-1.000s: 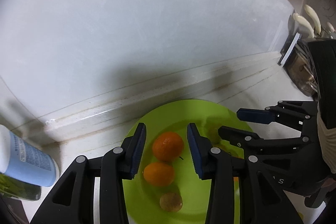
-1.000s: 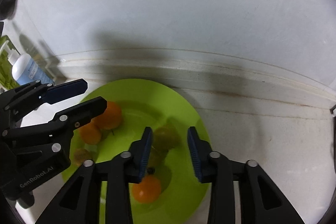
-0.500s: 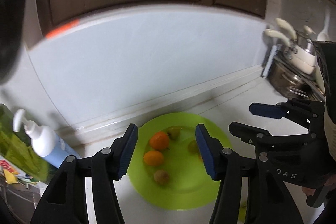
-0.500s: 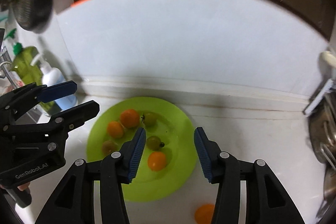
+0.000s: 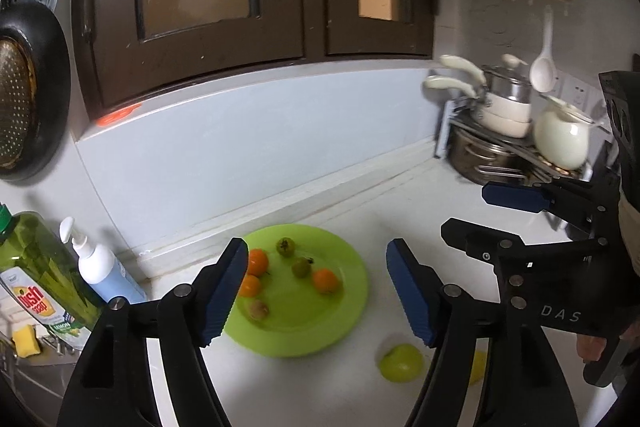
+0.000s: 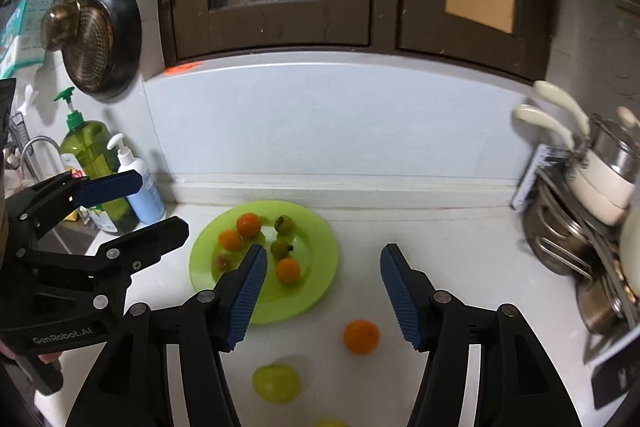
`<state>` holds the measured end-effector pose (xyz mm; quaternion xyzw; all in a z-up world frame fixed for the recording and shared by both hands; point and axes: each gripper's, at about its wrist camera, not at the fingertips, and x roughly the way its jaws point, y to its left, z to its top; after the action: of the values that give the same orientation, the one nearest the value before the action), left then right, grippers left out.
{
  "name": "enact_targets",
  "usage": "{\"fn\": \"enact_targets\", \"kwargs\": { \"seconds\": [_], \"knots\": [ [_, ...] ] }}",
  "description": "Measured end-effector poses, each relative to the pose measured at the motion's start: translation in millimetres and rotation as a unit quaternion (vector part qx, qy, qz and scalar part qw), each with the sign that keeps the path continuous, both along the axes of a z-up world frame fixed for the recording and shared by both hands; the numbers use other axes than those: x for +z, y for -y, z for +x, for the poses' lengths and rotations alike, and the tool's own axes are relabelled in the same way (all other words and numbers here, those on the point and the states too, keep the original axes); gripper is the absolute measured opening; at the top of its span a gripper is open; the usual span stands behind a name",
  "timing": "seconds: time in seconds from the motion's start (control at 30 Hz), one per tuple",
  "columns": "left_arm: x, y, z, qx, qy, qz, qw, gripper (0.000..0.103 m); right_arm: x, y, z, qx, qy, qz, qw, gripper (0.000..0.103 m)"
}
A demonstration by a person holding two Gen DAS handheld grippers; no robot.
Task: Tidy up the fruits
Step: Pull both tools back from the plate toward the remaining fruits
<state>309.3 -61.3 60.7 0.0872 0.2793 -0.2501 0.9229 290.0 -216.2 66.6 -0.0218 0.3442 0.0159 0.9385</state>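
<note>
- Both grippers pulled back and up from the plate (image 6: 320, 291) since a second ago; fruits now sit beyond the jaws.
- Left gripper (image 5: 314, 291): jaws spread, opening, empty.
- Right gripper (image 6: 322, 293): same.
- Orange (image 6: 361, 336) and green fruit (image 6: 276, 383) loose on worktop (image 6: 460, 259), near the right jaws.

"GenRobot.AI" is printed in pale letters on the black body of the left hand-held gripper (image 6: 130, 205), as seen from the right wrist. "DAS" is read on the body of the right hand-held gripper (image 5: 476, 213) in the left wrist view. "dish soap" and "LEMON" are read on the green bottle's label (image 5: 34, 301).
</note>
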Motion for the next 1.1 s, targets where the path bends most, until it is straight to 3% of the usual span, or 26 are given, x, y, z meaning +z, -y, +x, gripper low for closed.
{"fn": "enact_targets", "kwargs": {
  "seconds": [0.2, 0.53, 0.77, 1.1],
  "knots": [
    [-3, 8, -31, -0.026, 0.003, 0.01, 0.9996, 0.072, 1, 10, -43, -0.022, 0.006, -0.011, 1.0, 0.06],
    [-25, 20, -71, -0.076, 0.002, 0.03, 0.9966, 0.076, -29, 17, -97, -0.052, -0.027, -0.013, 0.998, 0.06],
    [-42, 27, -95, -0.132, 0.015, 0.045, 0.9901, 0.076, -53, 22, -126, -0.066, -0.066, 0.028, 0.995, 0.06],
    [-69, 42, -108, -0.203, 0.005, 0.07, 0.9766, 0.076, -86, 27, -156, -0.127, -0.095, 0.038, 0.987, 0.06]
  ]
}}
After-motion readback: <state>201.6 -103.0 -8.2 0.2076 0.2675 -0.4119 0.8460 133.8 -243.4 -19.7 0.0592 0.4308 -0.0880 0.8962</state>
